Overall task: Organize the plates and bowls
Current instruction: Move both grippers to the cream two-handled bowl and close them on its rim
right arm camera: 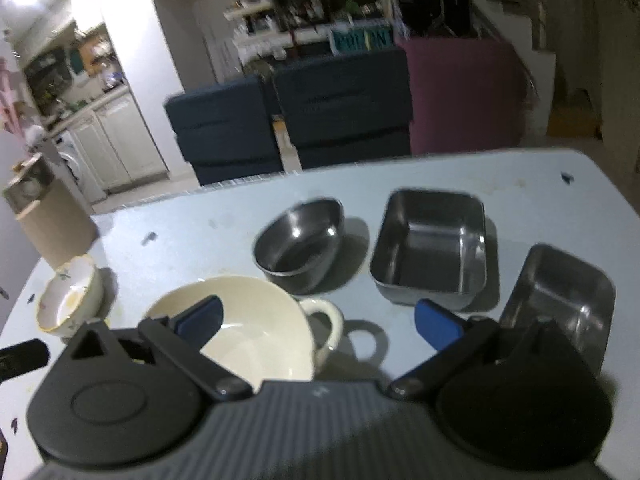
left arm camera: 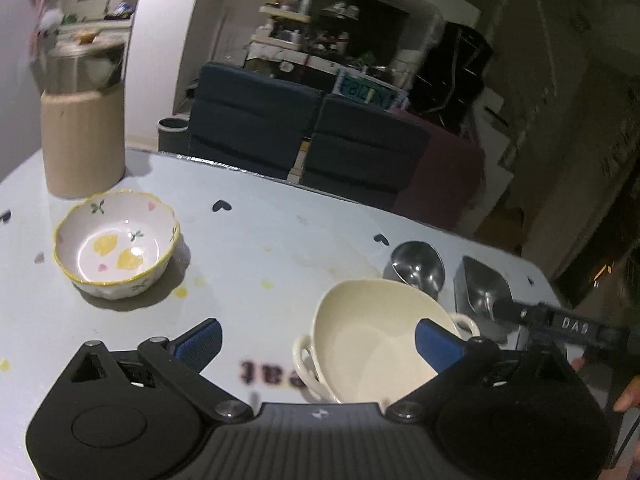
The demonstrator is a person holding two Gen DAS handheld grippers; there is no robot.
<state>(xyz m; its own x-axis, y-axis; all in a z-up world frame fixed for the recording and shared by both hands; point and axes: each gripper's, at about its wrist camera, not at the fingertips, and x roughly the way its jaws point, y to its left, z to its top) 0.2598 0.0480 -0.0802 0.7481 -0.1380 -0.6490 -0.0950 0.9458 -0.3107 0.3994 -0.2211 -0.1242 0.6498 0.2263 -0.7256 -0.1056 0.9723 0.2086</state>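
A cream bowl with two loop handles sits on the pale table, low between the fingers of my left gripper, which is open; its right pad hangs over the bowl. To the far left stands a floral bowl with a yellow rim. My right gripper is also open, above the cream bowl and its handle. Beyond it stand a round steel bowl and two rectangular steel dishes. The floral bowl is at the left edge.
A beige canister stands at the table's far left corner. Dark blue chairs and a maroon sofa lie past the far edge. A hand shows at the right border.
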